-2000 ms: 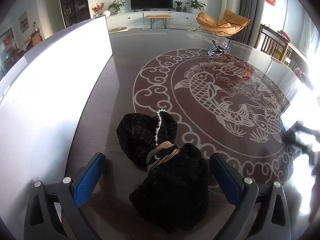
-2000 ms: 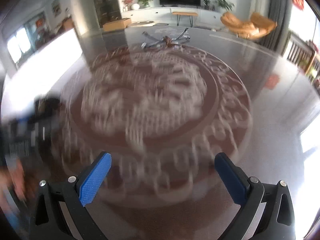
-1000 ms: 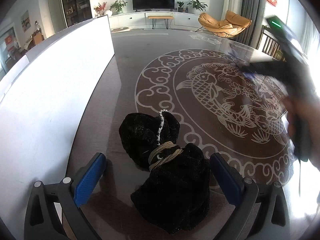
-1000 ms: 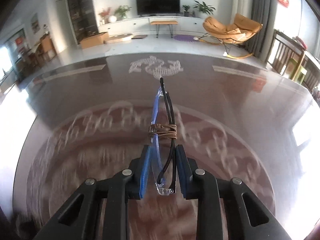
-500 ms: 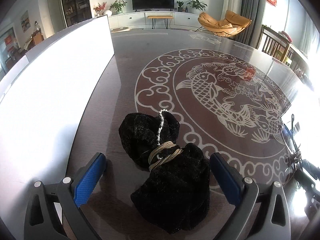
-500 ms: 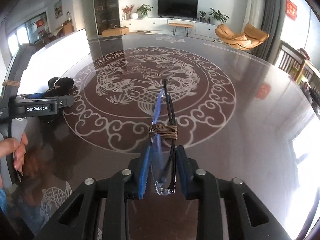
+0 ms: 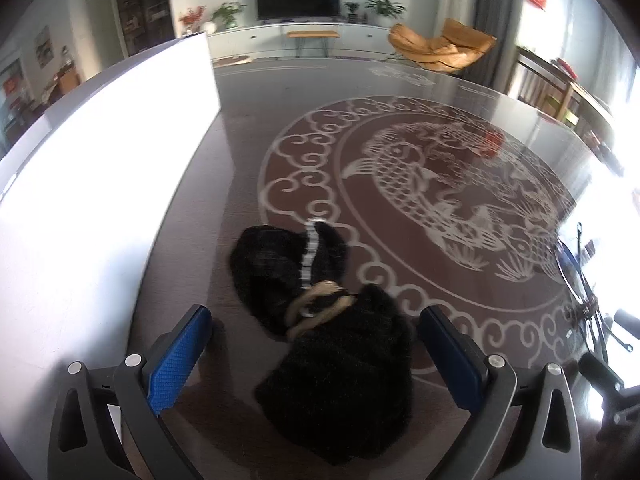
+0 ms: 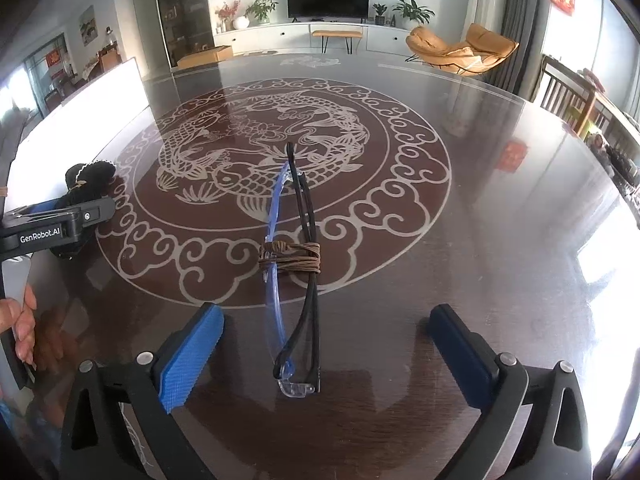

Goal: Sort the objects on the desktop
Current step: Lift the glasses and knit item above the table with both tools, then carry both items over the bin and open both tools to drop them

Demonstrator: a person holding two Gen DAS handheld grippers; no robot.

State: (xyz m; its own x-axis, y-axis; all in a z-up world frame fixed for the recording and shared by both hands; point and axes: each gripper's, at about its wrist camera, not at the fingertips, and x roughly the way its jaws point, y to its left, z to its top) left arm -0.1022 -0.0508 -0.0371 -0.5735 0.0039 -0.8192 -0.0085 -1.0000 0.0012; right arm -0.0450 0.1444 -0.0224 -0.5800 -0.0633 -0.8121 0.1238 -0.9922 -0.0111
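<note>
A black fuzzy cloth bundle (image 7: 320,320) tied with tan cord lies on the dark table, between the open fingers of my left gripper (image 7: 316,354). It also shows small at the left of the right wrist view (image 8: 90,182). Folded glasses (image 8: 296,280) with blue and black arms, bound with brown cord, lie on the table between the open fingers of my right gripper (image 8: 324,354). The pads do not touch them. The glasses also show at the right edge of the left wrist view (image 7: 580,280).
The glossy table (image 8: 500,240) bears a white fish and cloud medallion. A tall white panel (image 7: 100,184) stands along the table's left side. The left gripper body (image 8: 48,228) and the holding hand sit at the left of the right wrist view.
My right gripper carried the glasses from the far side toward the near edge, set them on the table and opened. My left gripper stayed open around the black bundle.
</note>
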